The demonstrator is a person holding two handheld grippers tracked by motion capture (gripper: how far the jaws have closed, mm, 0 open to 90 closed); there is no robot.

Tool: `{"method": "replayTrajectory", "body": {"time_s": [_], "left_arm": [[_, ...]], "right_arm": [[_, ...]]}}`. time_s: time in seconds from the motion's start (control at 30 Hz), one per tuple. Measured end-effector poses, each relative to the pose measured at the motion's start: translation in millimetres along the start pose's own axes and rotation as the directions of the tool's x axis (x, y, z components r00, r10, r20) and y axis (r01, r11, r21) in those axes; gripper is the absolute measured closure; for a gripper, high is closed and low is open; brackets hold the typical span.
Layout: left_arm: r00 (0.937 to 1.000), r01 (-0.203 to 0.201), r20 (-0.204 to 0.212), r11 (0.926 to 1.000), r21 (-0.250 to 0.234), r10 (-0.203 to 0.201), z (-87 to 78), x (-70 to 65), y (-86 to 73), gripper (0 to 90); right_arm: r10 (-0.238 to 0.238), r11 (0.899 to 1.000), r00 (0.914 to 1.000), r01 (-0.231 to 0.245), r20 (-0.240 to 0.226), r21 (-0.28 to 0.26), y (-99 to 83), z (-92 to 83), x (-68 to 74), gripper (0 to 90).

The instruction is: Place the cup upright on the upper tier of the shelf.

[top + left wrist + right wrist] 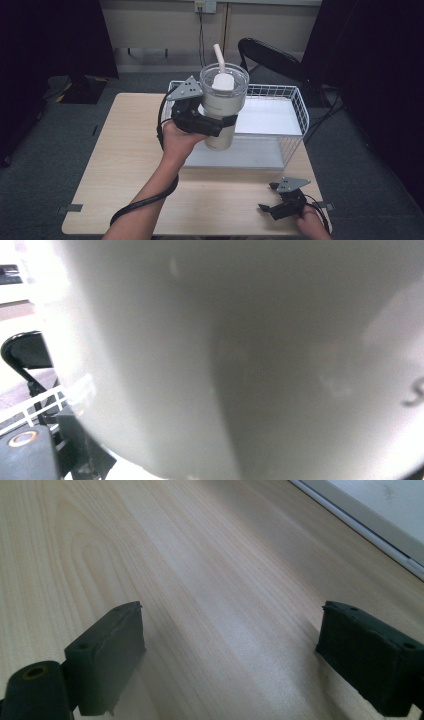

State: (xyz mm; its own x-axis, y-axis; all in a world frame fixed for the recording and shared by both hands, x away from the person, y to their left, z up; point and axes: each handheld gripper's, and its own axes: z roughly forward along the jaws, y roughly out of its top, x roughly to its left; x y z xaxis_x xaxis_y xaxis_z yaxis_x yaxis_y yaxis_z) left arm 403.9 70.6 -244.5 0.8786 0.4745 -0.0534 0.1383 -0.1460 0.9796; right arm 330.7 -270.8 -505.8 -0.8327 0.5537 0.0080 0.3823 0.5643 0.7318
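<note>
- My left gripper (220, 125) is clamped around the lower body of a cream tumbler (220, 107), its black jaws wrapping the cup from both sides.
- The tumbler is lifted clear of the wooden table (125, 150) and stands roughly upright in my grip, in front of the near edge of the white wire basket (300, 107).
- A clear lid (224, 76) tops the tumbler, and a pale straw (218, 52) rises from it, leaning a little to the left.
- My left hand (175, 140) wraps the gripper's handle, and its black cable (145, 202) loops down along my forearm toward the table's near edge.
- In the left gripper view the tumbler's smooth pale wall (240, 355) sits right against the camera, blurred; part of a dark letter shows at the far right edge.
- At the lower left of that view I see a strip of the basket's white wire (37, 407) and a black folding chair (25, 352) beyond it.
- My right gripper (275, 207) rests low over the table's near right corner, well apart from the tumbler, held by my right hand (311, 222).
- In the right gripper view its two black pads (107, 655) stand wide apart with nothing between them, just bare light wood grain (200, 580).
- The basket's pale grey base edge (360, 525) crosses the upper right corner of that view.
</note>
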Motion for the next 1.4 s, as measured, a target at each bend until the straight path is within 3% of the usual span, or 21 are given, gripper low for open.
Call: {"method": "replayTrajectory", "body": {"time_s": [0.9,1.4], "left_arm": [[0.9998,-0.013,-0.013,0.9999,-0.007,0.013,23.0,11.3,34.8,7.4],[0.9988,-0.01,-0.047,0.9999,0.005,0.01,36.1,23.0,40.5,7.5]], "right_arm": [[0.0,1.0,1.0,0.0,0.001,0.0,0.0,0.0,0.0,10.6],[0.0,1.0,1.0,0.0,0.0,0.001,0.0,-0.1,0.0,10.6]]}}
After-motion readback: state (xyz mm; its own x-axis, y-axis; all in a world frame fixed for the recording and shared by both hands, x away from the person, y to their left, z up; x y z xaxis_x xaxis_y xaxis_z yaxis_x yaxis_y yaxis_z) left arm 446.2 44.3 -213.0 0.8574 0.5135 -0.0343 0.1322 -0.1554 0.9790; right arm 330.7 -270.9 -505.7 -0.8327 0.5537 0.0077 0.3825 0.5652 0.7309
